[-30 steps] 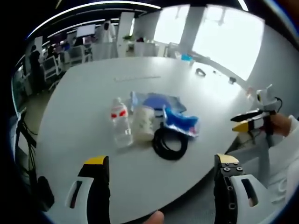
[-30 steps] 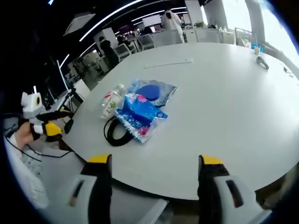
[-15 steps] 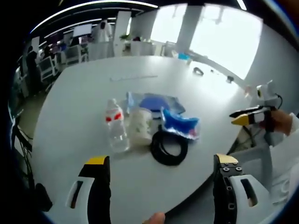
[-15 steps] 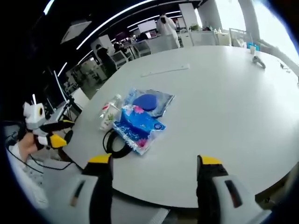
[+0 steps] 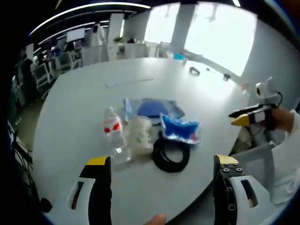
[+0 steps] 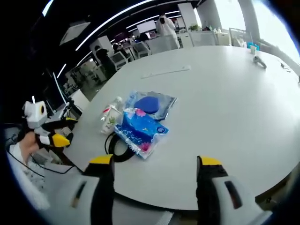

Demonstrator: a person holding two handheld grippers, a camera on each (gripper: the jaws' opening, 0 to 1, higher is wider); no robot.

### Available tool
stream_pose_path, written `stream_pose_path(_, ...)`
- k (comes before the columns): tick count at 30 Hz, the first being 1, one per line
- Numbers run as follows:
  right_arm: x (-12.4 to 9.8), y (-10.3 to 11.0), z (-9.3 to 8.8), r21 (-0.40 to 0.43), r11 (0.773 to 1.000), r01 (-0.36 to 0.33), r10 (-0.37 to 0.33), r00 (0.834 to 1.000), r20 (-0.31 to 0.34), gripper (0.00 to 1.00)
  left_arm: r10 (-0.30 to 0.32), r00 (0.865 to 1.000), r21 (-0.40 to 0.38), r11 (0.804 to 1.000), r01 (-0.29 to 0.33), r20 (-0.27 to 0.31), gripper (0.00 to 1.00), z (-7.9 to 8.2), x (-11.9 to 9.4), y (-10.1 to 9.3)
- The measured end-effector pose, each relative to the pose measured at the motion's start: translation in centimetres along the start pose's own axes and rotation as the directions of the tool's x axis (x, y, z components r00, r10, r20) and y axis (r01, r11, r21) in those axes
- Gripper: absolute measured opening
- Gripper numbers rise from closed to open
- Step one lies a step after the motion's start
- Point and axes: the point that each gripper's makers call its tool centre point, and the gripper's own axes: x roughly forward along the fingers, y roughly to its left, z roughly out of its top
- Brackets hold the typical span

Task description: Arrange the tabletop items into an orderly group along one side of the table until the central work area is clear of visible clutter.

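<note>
On a big white round table point(image 5: 75, 103) lies a tight cluster: a clear water bottle point(image 5: 113, 130) with a red label, a white cup point(image 5: 140, 134), a black cable coil point(image 5: 170, 154), a blue printed packet point(image 5: 181, 130) and a clear pouch with a blue disc point(image 5: 152, 107). The right gripper view has the same packet point(image 6: 139, 128), pouch point(image 6: 151, 103), bottle point(image 6: 109, 116) and coil point(image 6: 115, 146). My left gripper point(image 5: 159, 164) stands open near the table's edge, short of the cluster, and appears again at the left point(image 6: 51, 133). My right gripper point(image 6: 154, 161) is open and empty; it appears beside the table point(image 5: 248, 117).
A long thin strip point(image 5: 129, 83) lies further back on the table, and small dark items point(image 5: 194, 71) sit near the far rim. Office chairs, desks and people stand beyond. A sleeve point(image 5: 286, 126) shows at the right.
Both cameras drifted slightly, so the cluster sits a little differently in each view. The items themselves have not moved, and both grippers stay open.
</note>
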Motion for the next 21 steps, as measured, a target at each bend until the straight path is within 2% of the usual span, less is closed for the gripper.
stream_pose_path(8,0.1,0.8,0.2,0.028,1.000,0.010,-0.010,1.000,0.012,0.68,-0.018,1.000,0.038,0.999,0.018,-0.003,0.85,0.2,-0.5,0.0)
stream_pose_path(13,0.4,1.3,0.7,0.021,1.000,0.016,-0.017,1.000,0.025,0.68,-0.032,0.999,0.037,0.999,0.031,0.027,0.83,1.0,-0.9,-0.3)
stream_pose_path(16,0.4,1.6,0.9,0.026,1.000,0.004,-0.005,0.999,0.032,0.67,-0.030,0.999,0.029,0.999,0.029,0.028,0.83,1.3,-0.9,-0.5)
stream_pose_path(17,0.5,1.8,1.1,0.017,1.000,-0.003,0.003,0.999,0.032,0.67,-0.028,0.999,0.021,0.999,0.027,0.044,0.83,1.8,-0.8,-0.7)
stream_pose_path(21,1.6,1.7,1.0,-0.006,1.000,-0.030,0.030,1.000,0.000,0.67,-0.018,0.998,0.017,1.000,0.017,0.065,0.82,2.6,-0.2,-1.2)
